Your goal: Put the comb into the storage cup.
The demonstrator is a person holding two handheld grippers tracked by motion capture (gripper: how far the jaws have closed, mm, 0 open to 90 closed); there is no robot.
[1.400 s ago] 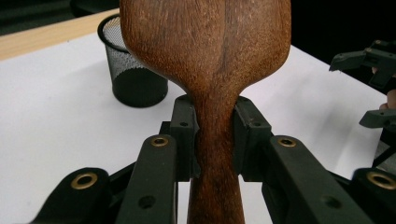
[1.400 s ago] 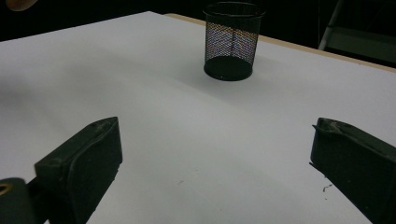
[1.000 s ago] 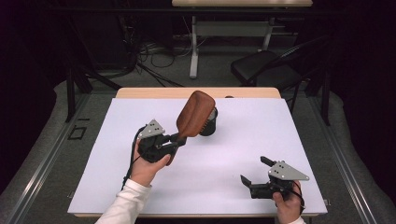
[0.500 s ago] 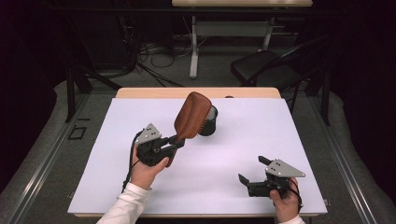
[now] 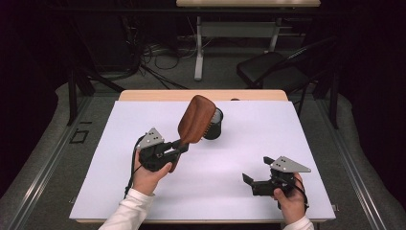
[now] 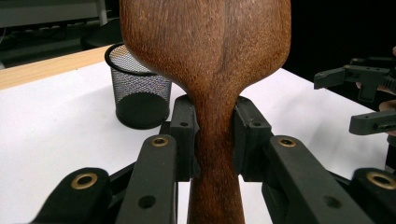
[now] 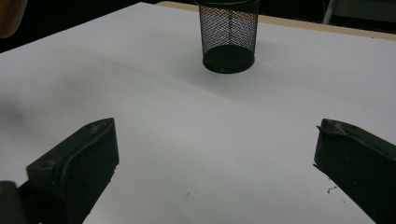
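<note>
A brown wooden hairbrush [image 5: 196,120] is held up over the white table, its head tilted toward a black mesh cup [image 5: 213,124]. My left gripper [image 5: 178,144] is shut on the brush's narrow handle; in the left gripper view both pads press the wooden hairbrush [image 6: 210,56] at its neck, with the mesh cup [image 6: 140,88] standing behind it to the left. My right gripper [image 5: 250,179] rests low near the table's front right, open, with nothing between its jaws. The right gripper view looks across bare white surface toward the mesh cup [image 7: 228,37].
The white sheet [image 5: 268,129] covers a wooden table [image 5: 158,95] whose edge shows at the back. Behind it on the floor are cables, a desk leg [image 5: 197,48] and a dark chair [image 5: 273,72]. A metal rail [image 5: 43,163] runs along the left side.
The left hand with the brush has shifted slightly toward the near left and lowered a little. The right gripper has edged slightly toward the front of the table.
</note>
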